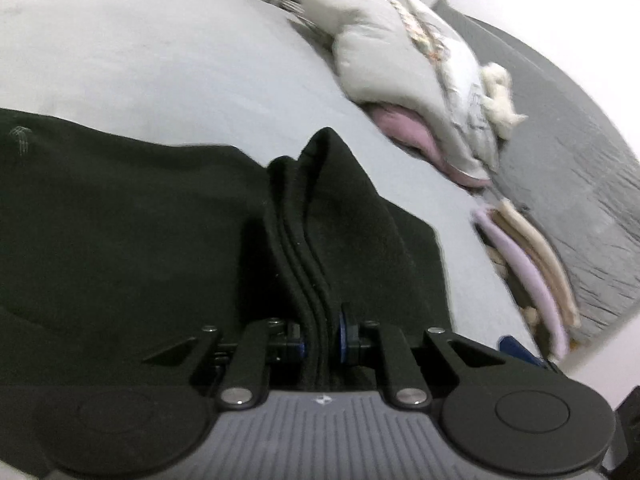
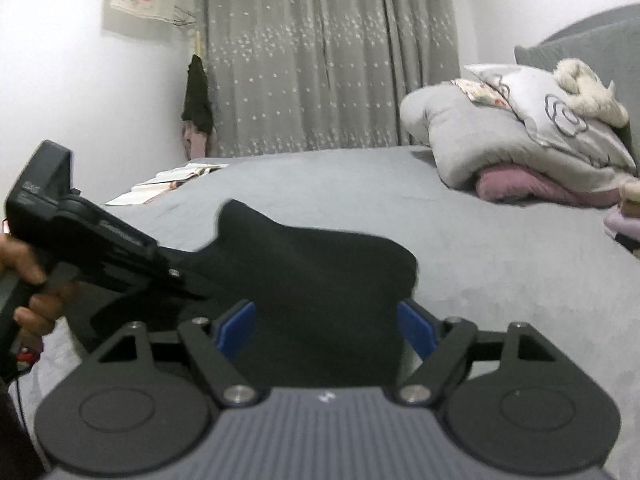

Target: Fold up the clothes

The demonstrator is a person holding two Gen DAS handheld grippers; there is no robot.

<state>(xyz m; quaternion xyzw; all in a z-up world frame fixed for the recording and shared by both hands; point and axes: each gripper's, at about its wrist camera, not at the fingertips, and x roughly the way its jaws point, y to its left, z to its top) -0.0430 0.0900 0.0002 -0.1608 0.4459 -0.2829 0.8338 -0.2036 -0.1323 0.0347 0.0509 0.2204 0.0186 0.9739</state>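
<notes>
A black garment lies on the grey bed. My left gripper is shut on a bunched fold of it, and the pinched cloth rises in a ridge ahead of the pads. In the right wrist view the same black garment humps up in front of my right gripper, which stands open; its blue pads sit wide apart with the cloth low between them, not pressed. The left gripper's body, held by a hand, reaches in from the left to the garment.
A rumpled grey quilt with a pink blanket under it lies at the head of the bed. A stack of folded clothes lies at the right. Papers rest on the bed's far left edge. Grey curtains hang behind.
</notes>
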